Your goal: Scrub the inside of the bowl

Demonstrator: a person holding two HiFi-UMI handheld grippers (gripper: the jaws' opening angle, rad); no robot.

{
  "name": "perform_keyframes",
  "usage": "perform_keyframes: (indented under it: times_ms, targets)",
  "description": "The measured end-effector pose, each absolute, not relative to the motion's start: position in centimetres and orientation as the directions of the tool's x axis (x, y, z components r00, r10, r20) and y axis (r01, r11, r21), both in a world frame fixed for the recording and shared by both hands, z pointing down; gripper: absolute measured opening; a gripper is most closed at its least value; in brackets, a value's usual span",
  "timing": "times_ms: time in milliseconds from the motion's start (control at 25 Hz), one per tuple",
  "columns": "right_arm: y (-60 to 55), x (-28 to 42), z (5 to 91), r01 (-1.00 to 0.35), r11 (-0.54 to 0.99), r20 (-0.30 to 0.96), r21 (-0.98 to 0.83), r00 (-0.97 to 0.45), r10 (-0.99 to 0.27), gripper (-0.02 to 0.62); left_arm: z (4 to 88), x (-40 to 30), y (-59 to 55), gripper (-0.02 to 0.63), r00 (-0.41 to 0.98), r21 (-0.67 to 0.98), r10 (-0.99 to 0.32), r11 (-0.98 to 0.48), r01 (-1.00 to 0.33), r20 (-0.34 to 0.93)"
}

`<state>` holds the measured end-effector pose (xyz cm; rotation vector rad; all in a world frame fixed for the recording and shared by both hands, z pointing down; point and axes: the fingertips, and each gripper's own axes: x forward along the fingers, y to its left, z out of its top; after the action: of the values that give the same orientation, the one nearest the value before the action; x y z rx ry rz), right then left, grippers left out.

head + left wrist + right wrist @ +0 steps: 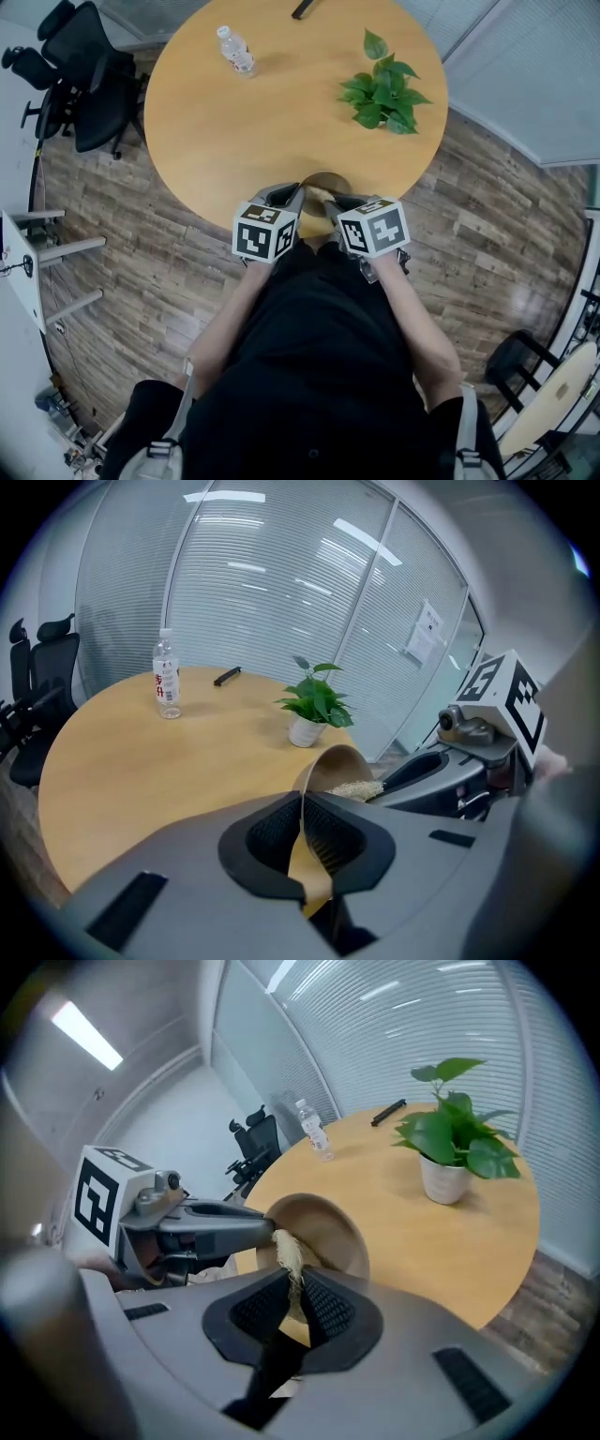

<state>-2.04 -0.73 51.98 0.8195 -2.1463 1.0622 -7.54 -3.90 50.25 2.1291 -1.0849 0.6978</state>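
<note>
A tan wooden bowl [324,181] hangs tilted over the near edge of the round table [234,141]. My left gripper [302,834] is shut on the bowl's rim [302,808], and the bowl's opening [339,764] faces right in the left gripper view. My right gripper [294,1299] is shut on a pale fibrous scrubber [288,1252], whose tuft lies inside the bowl [328,1232]. That scrubber [356,788] also shows in the left gripper view, at the bowl's mouth. In the head view the left gripper [296,195] and the right gripper [334,201] meet at the bowl.
On the table stand a water bottle [236,50] at the far left and a potted plant [382,94] at the far right. A dark flat object [302,9] lies at the table's far edge. Black office chairs [80,75] stand left of the table on the wood floor.
</note>
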Motion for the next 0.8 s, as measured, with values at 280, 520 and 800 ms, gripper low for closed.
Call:
perform_keyframes:
  times_ms: [280, 520, 800]
  targets:
    - [-2.7, 0.0, 50.6, -0.777, 0.368, 0.687, -0.511, -0.627, -0.368, 0.043, 50.6, -8.2, -3.9, 0.018, 0.506, 0.309, -0.509, -0.423, -0.852, 0.697]
    - [-2.7, 0.5, 50.5, -0.802, 0.397, 0.707, -0.446, -0.588, -0.392, 0.043, 50.5, -7.9, -3.9, 0.018, 0.513, 0.309, -0.505, -0.434, -0.846, 0.694]
    - [-1.6, -1.4, 51.1, -0.744, 0.578, 0.751, -0.334, -0.581, -0.313, 0.043, 49.8, -6.9, -4.0, 0.020, 0.527, 0.280, -0.502, -0.486, -0.828, 0.686]
